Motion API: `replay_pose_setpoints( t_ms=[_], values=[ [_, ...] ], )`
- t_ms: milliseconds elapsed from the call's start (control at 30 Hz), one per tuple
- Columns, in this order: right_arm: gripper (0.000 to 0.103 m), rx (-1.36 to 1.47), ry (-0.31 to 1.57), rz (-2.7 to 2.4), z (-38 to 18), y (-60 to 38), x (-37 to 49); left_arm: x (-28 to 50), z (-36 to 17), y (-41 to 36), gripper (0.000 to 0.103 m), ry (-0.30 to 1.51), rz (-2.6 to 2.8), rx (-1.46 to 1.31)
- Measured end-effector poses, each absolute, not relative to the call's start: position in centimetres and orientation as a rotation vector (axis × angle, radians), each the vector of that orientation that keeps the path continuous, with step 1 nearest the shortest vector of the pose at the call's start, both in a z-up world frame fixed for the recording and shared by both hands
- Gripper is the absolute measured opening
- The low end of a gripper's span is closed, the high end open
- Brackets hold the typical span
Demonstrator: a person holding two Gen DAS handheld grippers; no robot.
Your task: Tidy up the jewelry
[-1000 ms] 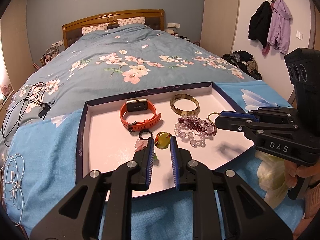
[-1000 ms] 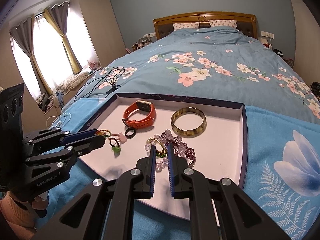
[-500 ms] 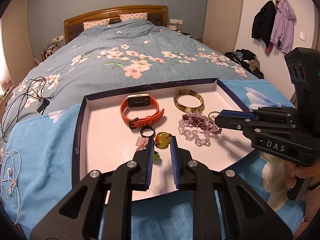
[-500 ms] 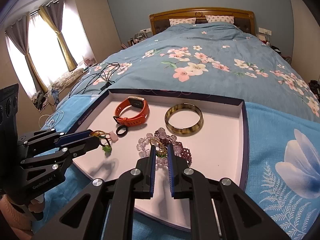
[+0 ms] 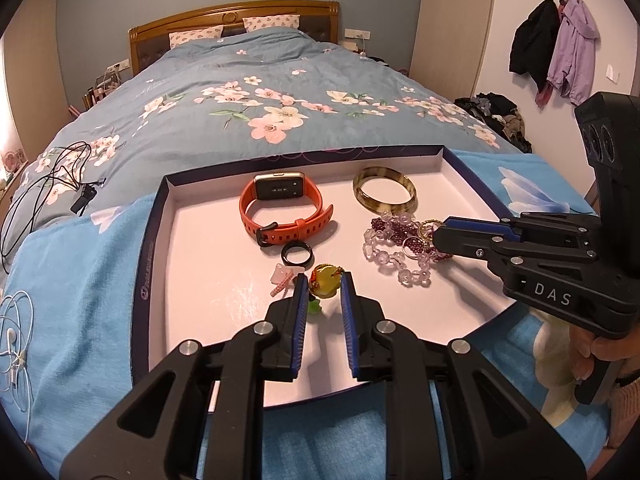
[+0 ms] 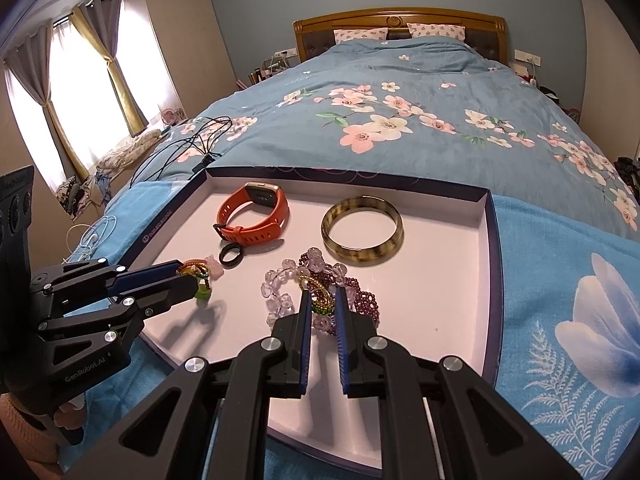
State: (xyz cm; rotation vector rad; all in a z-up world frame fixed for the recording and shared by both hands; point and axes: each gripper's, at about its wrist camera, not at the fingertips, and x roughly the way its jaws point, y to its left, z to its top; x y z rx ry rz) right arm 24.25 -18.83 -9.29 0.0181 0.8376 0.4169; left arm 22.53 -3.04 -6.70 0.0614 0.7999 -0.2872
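A shallow tray [image 5: 158, 248] [image 6: 490, 240] with a pink floor lies on the bed. In it are an orange watch [image 5: 280, 210] [image 6: 252, 216], a horn-coloured bangle [image 5: 384, 194] [image 6: 362, 232], a black ring [image 5: 297, 254] [image 6: 232, 255], a pink charm [image 5: 280, 276], a yellow-green pendant [image 5: 325, 279] [image 6: 196, 274] and a heap of clear and purple bead bracelets [image 5: 394, 248] [image 6: 288, 292] with a gold chain [image 6: 320, 296]. My left gripper [image 5: 324, 284] [image 6: 188, 280] is open with the pendant between its tips. My right gripper [image 6: 321, 300] [image 5: 438, 236] is open over the bead heap.
The tray rests on a light blue cloth [image 5: 72, 288] over a floral duvet [image 5: 256, 92]. Black cables [image 5: 48, 184] and white earphones [image 5: 14, 332] lie at the left. Coats [image 5: 556, 44] hang on the right wall. Curtained windows [image 6: 60, 92] are at the left.
Both grippers have moved a little forward and lower over the tray. The left tips now flank the pendant and the right tips sit closer on the bead heap. The jewelry has not moved.
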Motion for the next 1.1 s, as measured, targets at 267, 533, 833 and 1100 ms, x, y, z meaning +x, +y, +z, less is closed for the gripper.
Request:
replay_pose_setpoints(
  t_ms=[267, 533, 833, 1100],
  values=[
    [0.012, 0.006, 0.836, 0.397, -9.4, -18.8, 24.2, 22.6, -7.0, -3.0, 0.021, 0.811, -0.276, 0.053],
    [0.024, 0.013, 0.807, 0.374, -8.8, -19.5, 23.2, 21.2, -5.9, -2.1, 0.047, 0.757, -0.252, 0.039],
    [0.065, 0.002, 0.681, 0.339, -6.5, -20.3, 19.2, 16.6, -3.2, 0.2, 0.093, 0.607, -0.213, 0.021],
    [0.096, -0.006, 0.522, 0.275, -5.3, -21.0, 13.5, 11.4, -1.1, 1.7, 0.098, 0.450, -0.173, -0.022]
  ],
)
